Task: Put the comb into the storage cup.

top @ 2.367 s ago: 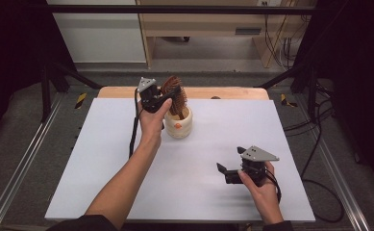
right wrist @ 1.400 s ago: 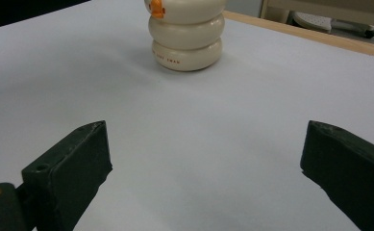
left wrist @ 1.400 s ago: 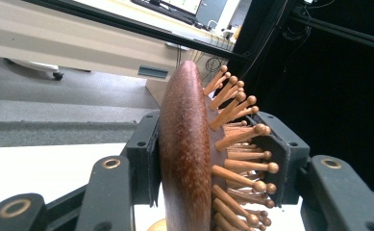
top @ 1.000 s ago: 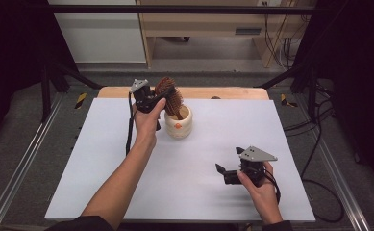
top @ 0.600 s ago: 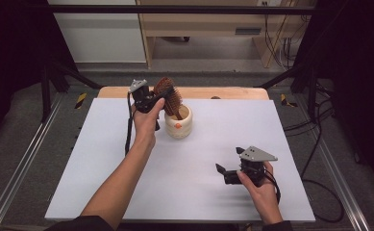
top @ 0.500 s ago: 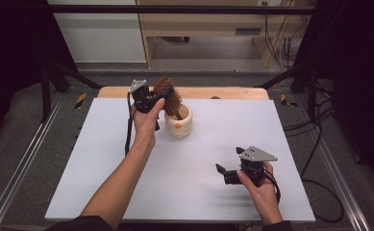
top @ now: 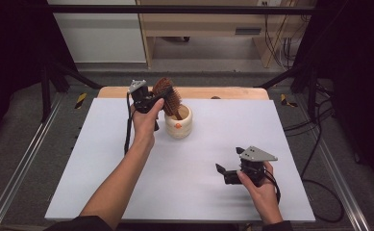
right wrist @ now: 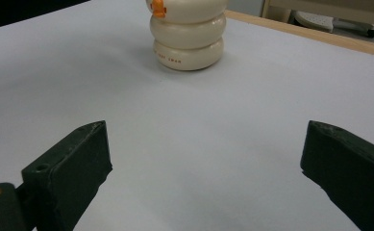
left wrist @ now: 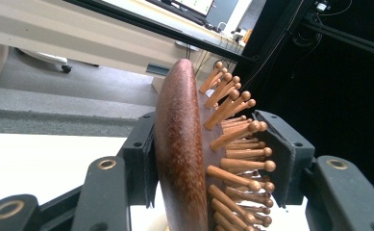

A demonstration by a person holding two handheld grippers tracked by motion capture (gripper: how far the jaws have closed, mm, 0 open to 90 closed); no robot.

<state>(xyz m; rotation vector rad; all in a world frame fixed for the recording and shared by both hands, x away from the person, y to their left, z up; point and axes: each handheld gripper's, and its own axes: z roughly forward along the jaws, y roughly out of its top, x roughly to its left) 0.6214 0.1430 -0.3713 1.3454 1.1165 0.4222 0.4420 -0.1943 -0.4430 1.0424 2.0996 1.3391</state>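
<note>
Wooden hairbrush (top: pixel 167 96), clamped by its head in the left tongs (top: pixel 148 99) upper-centre of frame, slants handle-down into the cream cup (top: pixel 179 123) — right tongs (top: pixel 229 172) gape empty, lower right.

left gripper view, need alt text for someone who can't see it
A wooden hairbrush stands on edge, clamped between the left gripper's two black jaws, its round-tipped wooden pins pointing right. Behind it lie a white table, grey floor and a wooden desk.
</note>
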